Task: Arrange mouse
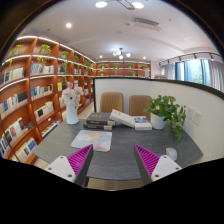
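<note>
Claw (105, 170): held above the near edge of the tabletop, looking along it; fingers spread wide, nothing between them or in their hold.
Pads (147, 160): magenta, one on each finger's inner face, angled in toward the bare grey middle of the table.
Tabletop (125, 150): dark grey; the stretch just ahead of the fingers carries nothing, which leaves room to set something down there.
Mouse (171, 154): a small pale rounded object near the table's right edge, just beyond the right finger; I judge this is the mouse, though it is too small to be sure. It rests on the table on its own, untouched.
Mat (92, 140): a pale, pinkish flat sheet lying toward the left part of the table, ahead of the left finger. It looks like a mouse mat, so probably the place the mouse is meant to go.
Books (99, 122): a dark low stack at the far edge, with a white book or box (130, 121) beside it, out of the working area.
Plant (166, 110): green, leafy, at the far right corner, behind the mouse.
Partition (205, 120): a white wall along the right edge.
Shelves (30, 95): lit bookcases well beyond the table's left side.
Stage: grasp not yet made; the claw would need to swing right and drop onto the mouse.
</note>
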`<state>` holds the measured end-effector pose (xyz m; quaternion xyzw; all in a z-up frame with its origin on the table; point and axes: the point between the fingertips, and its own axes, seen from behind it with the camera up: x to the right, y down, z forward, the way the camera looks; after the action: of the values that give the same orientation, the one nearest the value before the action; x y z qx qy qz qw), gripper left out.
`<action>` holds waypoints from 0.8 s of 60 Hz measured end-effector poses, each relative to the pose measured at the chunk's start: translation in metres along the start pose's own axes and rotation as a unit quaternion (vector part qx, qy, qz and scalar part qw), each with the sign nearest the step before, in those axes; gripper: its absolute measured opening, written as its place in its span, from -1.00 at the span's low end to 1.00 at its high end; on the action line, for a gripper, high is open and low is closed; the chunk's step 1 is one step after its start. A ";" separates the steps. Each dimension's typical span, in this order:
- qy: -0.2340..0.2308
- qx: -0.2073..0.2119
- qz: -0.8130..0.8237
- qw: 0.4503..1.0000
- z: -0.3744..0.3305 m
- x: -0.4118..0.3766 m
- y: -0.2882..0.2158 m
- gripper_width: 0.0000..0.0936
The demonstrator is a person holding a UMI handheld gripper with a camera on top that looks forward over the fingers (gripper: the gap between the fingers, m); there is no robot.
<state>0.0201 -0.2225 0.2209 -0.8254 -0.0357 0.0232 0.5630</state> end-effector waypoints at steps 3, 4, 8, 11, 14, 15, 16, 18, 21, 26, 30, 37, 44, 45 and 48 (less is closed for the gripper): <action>0.000 -0.002 -0.002 1.000 0.000 0.001 0.001 0.75; 0.000 -0.003 -0.002 1.000 0.001 0.001 0.002 0.75; 0.000 -0.008 -0.003 1.000 0.002 0.003 0.009 0.76; 0.004 -0.013 -0.003 1.000 0.002 0.009 0.019 0.75; 0.007 -0.022 -0.001 1.000 0.004 0.019 0.032 0.75; 0.009 -0.026 0.000 1.000 0.003 0.023 0.036 0.75; 0.011 -0.029 0.002 1.000 0.004 0.027 0.041 0.75; 0.016 -0.036 0.003 0.999 0.005 0.038 0.051 0.75; 0.022 -0.052 0.002 0.998 0.008 0.065 0.069 0.75; 0.042 -0.075 0.008 0.996 0.009 0.104 0.099 0.75; 0.063 -0.096 0.013 0.993 0.010 0.140 0.123 0.75; 0.095 -0.127 0.021 0.987 0.011 0.203 0.158 0.75; 0.117 -0.150 0.020 0.982 0.025 0.260 0.180 0.74; 0.120 -0.153 0.020 0.981 0.029 0.267 0.182 0.73; 0.126 -0.159 0.021 0.979 0.042 0.287 0.186 0.73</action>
<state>0.3087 -0.2269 0.0334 -0.9014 0.0497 -0.0745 0.4237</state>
